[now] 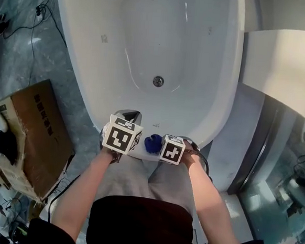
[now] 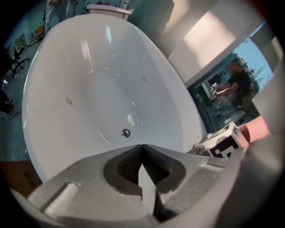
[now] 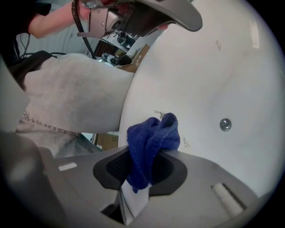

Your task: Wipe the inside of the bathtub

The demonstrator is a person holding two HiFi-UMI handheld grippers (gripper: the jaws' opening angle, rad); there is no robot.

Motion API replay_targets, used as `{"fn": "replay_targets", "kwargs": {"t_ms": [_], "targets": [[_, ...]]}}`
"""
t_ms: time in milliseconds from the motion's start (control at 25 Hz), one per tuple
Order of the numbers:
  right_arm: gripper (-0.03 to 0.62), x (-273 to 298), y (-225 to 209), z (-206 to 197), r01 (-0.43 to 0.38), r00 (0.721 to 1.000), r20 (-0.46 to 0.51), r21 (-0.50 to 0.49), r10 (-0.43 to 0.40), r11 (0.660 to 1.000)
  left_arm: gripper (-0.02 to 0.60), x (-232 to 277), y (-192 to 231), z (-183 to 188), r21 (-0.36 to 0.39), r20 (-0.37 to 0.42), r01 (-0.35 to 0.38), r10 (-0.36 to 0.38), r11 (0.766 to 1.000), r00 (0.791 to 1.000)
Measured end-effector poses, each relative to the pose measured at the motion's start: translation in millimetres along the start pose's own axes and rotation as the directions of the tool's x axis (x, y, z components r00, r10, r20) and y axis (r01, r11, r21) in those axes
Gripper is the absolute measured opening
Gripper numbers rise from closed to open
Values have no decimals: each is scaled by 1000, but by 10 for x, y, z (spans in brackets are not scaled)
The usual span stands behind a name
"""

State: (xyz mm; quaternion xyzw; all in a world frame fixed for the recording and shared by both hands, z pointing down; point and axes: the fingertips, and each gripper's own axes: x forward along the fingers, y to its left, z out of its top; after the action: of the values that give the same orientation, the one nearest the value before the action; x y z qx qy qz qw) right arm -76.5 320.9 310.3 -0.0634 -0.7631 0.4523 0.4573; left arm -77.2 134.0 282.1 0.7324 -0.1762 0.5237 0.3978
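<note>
The white oval bathtub (image 1: 93, 72) fills the head view, its round drain (image 1: 158, 81) at the near end of the basin. Both grippers hover over the tub's near rim. My right gripper (image 3: 149, 149) is shut on a bunched blue cloth (image 3: 151, 147), which shows as a blue lump (image 1: 152, 143) between the two marker cubes. My left gripper (image 2: 141, 147) is shut with nothing between its jaws and points along the tub (image 2: 58, 89) toward the drain (image 2: 126, 132). In the right gripper view the drain (image 3: 225, 124) lies on the tub wall to the right.
A brown cardboard box (image 1: 33, 130) stands on the grey marbled floor left of the tub, with cables (image 1: 28, 25) trailing nearby. A glass partition and dark frame (image 1: 255, 153) run along the right. A person (image 2: 238, 84) stands beyond the glass.
</note>
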Motion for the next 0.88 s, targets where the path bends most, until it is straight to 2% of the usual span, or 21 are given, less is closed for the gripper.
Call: {"fn": "replay_targets", "kwargs": {"t_ms": [160, 400, 520, 640, 760, 880], "targets": [[97, -100, 172, 261, 16, 992, 124, 114, -30, 993, 5, -208, -42, 111, -2, 54, -4, 5, 1000, 999], [97, -367, 86, 435, 80, 971, 213, 152, -112, 985, 5, -371, 20, 269, -38, 120, -42, 46, 998, 992], [97, -652, 135, 583, 124, 955, 244, 179, -166, 976, 3, -662, 67, 383, -60, 172, -57, 66, 997, 983], [96, -939, 216, 777, 164, 928, 297, 211, -223, 964, 3, -968, 109, 486, -86, 225, -87, 105, 992, 969], [97, -1236, 161, 937, 205, 893, 353, 229, -278, 952, 5, -1166, 90, 676, -19, 282, -150, 150, 988, 948], [97, -1555, 78, 1045, 272, 858, 382, 229, -344, 935, 5, -1353, -7, 838, 0, 326, -163, 154, 987, 933]]}}
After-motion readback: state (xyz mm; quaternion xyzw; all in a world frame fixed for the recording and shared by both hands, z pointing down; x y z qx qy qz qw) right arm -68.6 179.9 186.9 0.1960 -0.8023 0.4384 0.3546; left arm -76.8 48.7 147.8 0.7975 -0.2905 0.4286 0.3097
